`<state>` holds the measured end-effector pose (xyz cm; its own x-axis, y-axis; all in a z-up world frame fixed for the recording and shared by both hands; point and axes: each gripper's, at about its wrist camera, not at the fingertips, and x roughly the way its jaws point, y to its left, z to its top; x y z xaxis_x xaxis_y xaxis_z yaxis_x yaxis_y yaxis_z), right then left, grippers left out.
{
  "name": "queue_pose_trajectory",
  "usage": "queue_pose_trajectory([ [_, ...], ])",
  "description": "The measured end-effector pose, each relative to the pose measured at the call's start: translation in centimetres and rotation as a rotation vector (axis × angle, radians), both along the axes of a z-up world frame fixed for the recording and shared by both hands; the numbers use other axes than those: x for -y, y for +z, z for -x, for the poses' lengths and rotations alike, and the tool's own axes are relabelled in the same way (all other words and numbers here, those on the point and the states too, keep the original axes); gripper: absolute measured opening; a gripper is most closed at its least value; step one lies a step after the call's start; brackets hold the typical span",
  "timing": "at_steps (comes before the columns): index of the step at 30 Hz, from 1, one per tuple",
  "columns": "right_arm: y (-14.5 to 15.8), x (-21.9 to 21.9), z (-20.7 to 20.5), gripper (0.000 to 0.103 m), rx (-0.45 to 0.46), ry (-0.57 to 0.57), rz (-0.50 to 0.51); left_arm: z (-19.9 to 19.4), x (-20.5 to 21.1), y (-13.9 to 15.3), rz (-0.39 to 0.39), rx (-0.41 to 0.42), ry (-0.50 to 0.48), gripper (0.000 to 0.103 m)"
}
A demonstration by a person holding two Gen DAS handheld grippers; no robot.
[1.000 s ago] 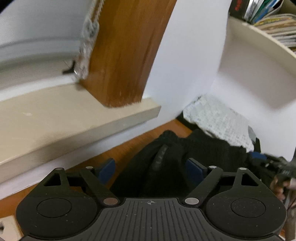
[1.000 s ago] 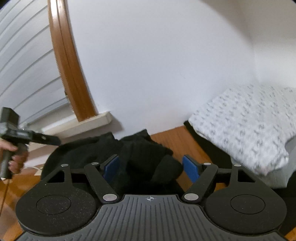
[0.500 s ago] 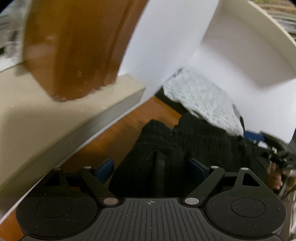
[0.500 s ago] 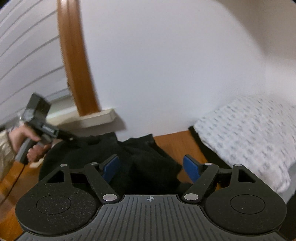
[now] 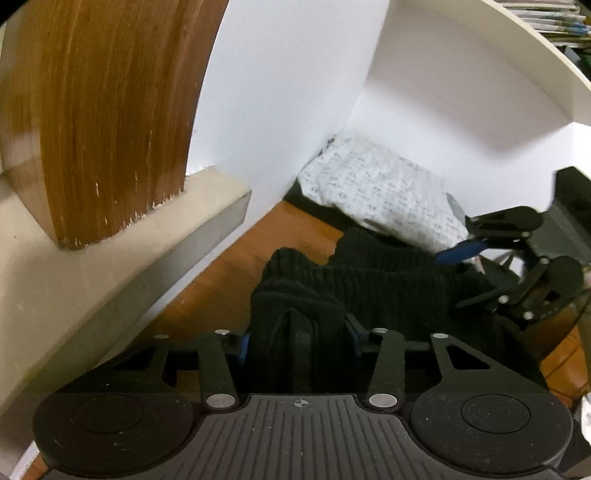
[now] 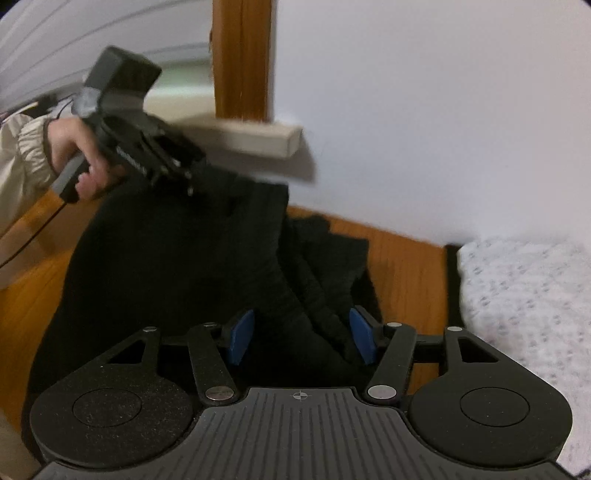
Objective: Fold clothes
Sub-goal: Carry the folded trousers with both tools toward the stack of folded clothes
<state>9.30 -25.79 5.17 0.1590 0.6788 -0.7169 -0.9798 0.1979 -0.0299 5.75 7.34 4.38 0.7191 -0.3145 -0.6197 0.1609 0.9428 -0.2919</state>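
A black knit garment (image 5: 388, 291) lies crumpled on a wooden surface (image 5: 229, 280) below a window sill. My left gripper (image 5: 297, 338) has its jaws closing on a bunched fold of it, and the blue pads press into the cloth. In the right wrist view, a person's hand holds the left gripper (image 6: 190, 182) at the garment's (image 6: 166, 277) far left edge. My right gripper (image 6: 301, 338) has its jaws closing around a ribbed ridge of the same cloth, with both blue pad faces still showing. From the left wrist view, the right gripper (image 5: 450, 280) hangs over the garment's right end.
A white patterned pillow (image 5: 380, 192) lies in the corner on the right (image 6: 524, 302). A beige window sill (image 5: 110, 277) and a brown wooden frame post (image 5: 103, 110) stand close on the left. White walls close in behind. A shelf with books (image 5: 535, 22) sits high on the right.
The left jaws have closed in from wide apart onto a fold of the black garment. The right gripper has swung and rolled towards the garment's right end, and its jaws have narrowed.
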Motion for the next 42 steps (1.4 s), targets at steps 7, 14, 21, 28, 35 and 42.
queue_pose_trajectory([
  [7, 0.3, 2.0, 0.8, 0.015, 0.058, -0.010, -0.077, 2.7, 1.2, 2.6, -0.052, 0.137, 0.010, 0.017],
  [14, 3.8, 7.3, 3.3, 0.004, 0.138, -0.076, -0.211, 3.4, 4.6, 7.7, -0.076, 0.357, -0.035, 0.015],
  [21, 3.8, 12.2, 0.6, 0.002, 0.138, -0.330, -0.242, -4.4, 8.1, 3.7, -0.274, 0.139, 0.030, 0.034],
  [28, 0.7, 11.9, 1.3, 0.040, -0.009, -0.343, -0.325, -2.6, 6.9, 2.4, -0.314, 0.138, 0.130, 0.077],
  [35, -1.5, 9.3, 3.8, 0.049, 0.024, -0.320, -0.404, 0.2, 7.0, 3.3, -0.261, 0.213, 0.144, 0.081],
  [42, -3.9, 9.3, 2.8, 0.043, 0.072, -0.441, -0.283, 3.3, 6.3, 1.8, -0.253, 0.221, 0.110, 0.082],
])
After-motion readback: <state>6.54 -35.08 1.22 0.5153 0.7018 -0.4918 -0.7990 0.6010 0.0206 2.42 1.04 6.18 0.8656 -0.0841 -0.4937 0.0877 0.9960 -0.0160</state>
